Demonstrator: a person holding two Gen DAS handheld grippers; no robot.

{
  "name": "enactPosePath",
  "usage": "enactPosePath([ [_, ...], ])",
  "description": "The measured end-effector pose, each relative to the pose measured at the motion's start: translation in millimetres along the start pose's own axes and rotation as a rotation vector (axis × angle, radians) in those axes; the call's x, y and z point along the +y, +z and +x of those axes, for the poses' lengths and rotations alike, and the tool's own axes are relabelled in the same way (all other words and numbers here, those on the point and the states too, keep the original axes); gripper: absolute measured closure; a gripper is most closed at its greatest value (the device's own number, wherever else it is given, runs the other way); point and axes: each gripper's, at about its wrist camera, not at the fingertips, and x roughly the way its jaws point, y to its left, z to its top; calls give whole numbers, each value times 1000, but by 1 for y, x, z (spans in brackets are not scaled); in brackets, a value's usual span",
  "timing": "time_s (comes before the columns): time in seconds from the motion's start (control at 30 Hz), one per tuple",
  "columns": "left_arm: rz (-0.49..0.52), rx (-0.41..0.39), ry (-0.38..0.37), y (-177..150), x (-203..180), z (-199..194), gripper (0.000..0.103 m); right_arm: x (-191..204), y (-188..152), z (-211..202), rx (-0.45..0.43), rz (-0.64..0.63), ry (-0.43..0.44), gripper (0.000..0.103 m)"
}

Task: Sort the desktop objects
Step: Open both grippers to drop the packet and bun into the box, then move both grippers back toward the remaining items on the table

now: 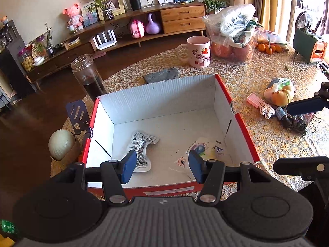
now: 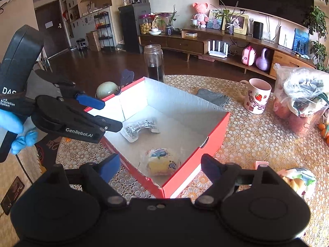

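Note:
A red cardboard box with a white inside stands on the table. In it lie a silver patterned sachet and a yellow and white snack packet. My left gripper hangs open above the box's near edge, with nothing between its blue pads. In the right wrist view the box holds the sachet and the packet. My right gripper stands wide open over the box's near corner, holding nothing. The left gripper, in a blue-gloved hand, reaches over the box's left side.
To the right of the box lie a pink comb, a yellow plush bag, a small bottle and a dark pouch. Behind it stand a pink mug, a glass jar, a grey cloth and a fruit bag.

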Motion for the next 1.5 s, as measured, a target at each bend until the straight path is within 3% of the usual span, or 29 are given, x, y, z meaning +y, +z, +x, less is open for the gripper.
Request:
enactPosePath([
  [0.37,-11,-83,-41,-11,-38,-38,49,-19,-30,-48,-78,34,-24,17],
  [0.7,5,-136,-86,-25,-85,-57,49,-43,-71,-90,-135,82,-100,17],
  [1.03,15,-171,-143,-39,-130,-58,39,-73,-115,-119,-171,133,-208,15],
  [1.5,38,-194,-209,-37,-185,-40,34,-112,-161,-135,-189,221,-333,15],
])
